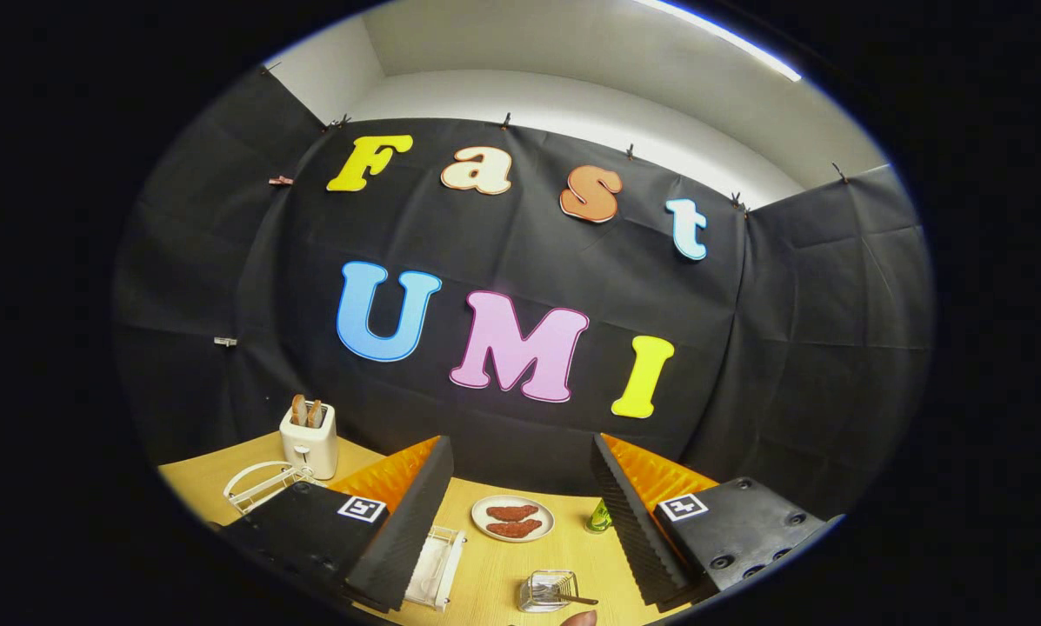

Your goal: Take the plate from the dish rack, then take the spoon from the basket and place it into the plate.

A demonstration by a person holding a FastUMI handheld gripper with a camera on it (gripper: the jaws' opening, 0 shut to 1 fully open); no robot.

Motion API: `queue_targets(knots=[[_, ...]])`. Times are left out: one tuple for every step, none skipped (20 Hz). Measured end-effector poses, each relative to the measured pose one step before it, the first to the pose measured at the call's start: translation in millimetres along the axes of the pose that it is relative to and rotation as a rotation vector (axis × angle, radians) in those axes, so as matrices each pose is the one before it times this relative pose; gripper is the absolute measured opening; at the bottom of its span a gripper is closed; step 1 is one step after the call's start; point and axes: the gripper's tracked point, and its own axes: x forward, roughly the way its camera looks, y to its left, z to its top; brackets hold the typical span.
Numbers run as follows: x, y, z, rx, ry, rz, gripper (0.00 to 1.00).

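Note:
My gripper (pixel 520 443) is open, held well above the wooden table (pixel 494 578) with nothing between its fingers. Below the gap lies a small wire basket (pixel 548 591) with a spoon (pixel 572 598) in it, handle pointing right. Beyond the left finger, beside the toaster, stands a white wire dish rack (pixel 259 485) with what looks like a pale plate's curved rim in it. A round plate (pixel 512 518) carrying two reddish-brown pieces of food lies flat on the table between the fingers, farther off.
A white toaster (pixel 309 439) with two slices in it stands at the back left. A white rectangular frame (pixel 437 569) lies partly behind the left finger. A small green object (pixel 598 518) peeks out by the right finger. A person's fingertip (pixel 581 619) shows near the basket.

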Motion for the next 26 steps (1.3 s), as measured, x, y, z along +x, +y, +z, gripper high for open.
queue_targets(knots=[[-0.35, 0.61, 1.2, -0.00188, -0.00557, -0.00148, 0.97], [0.71, -0.47, 0.68, -0.00214, -0.0023, -0.00299, 0.97], [-0.46, -0.05, -0.68, -0.00107, 0.00105, 0.0003, 0.97], [-0.05, 0.82, -0.38, 0.00033, 0.00283, -0.0013, 0.97], [-0.56, 1.21, -0.84, 0.0031, 0.00321, 0.00005, 0.97], [0.78, 3.18, -1.43, 0.00585, 0.00658, 0.0031, 0.97], [1.46, 5.59, -2.69, 0.01243, 0.01117, 0.01544, 0.97], [1.36, 10.26, -4.05, 0.01734, 0.0244, 0.02735, 0.97], [2.62, 9.81, -7.48, 0.01543, 0.03322, 0.02664, 0.97], [3.69, 9.63, -10.02, 0.01884, 0.04986, 0.02748, 0.97], [6.47, 10.39, -13.66, 0.02073, 0.06193, 0.02517, 0.97], [6.76, 10.26, -12.99, 0.02404, 0.06884, 0.02073, 0.97], [9.03, 9.01, -13.79, 0.02678, 0.06955, 0.01353, 0.97], [9.64, 9.74, -12.9, 0.02646, 0.06271, 0.01424, 0.98], [10.59, 9.65, -10.68, 0.0226, 0.04919, 0.01283, 0.98], [14.96, 6.5, -7.68, 0.01985, 0.04425, 0.00324, 0.98], [16.68, 6.33, -11.64, 0.01587, 0.0479, -0.00049, 0.98], [17.13, 5.01, -12.67, 0.01326, 0.05505, -0.00582, 0.98], [20.14, 3.73, -13.89, 0.00957, 0.05573, -0.00994, 0.98], [17.64, 3.06, -14.77, 0.00176, 0.06588, -0.02012, 0.98], [15.54, 1.72, -11.99, 0.00593, 0.05327, -0.01772, 0.98], [15.02, 1.41, -8.42, 0.01548, 0.03555, -0.0162, 0.98], [14.8, 2.97, -11.0, 0.01674, 0.04485, -0.0195, 0.98], [13.62, 2.28, -9.53, 0.01307, 0.03597, -0.02367, 0.98], [14.58, -0.1, -8.51, 0.00145, 0.03107, -0.02484, 0.96], [14.73, -1.85, -5.81, -0.00548, 0.02807, -0.02763, 0.95]])
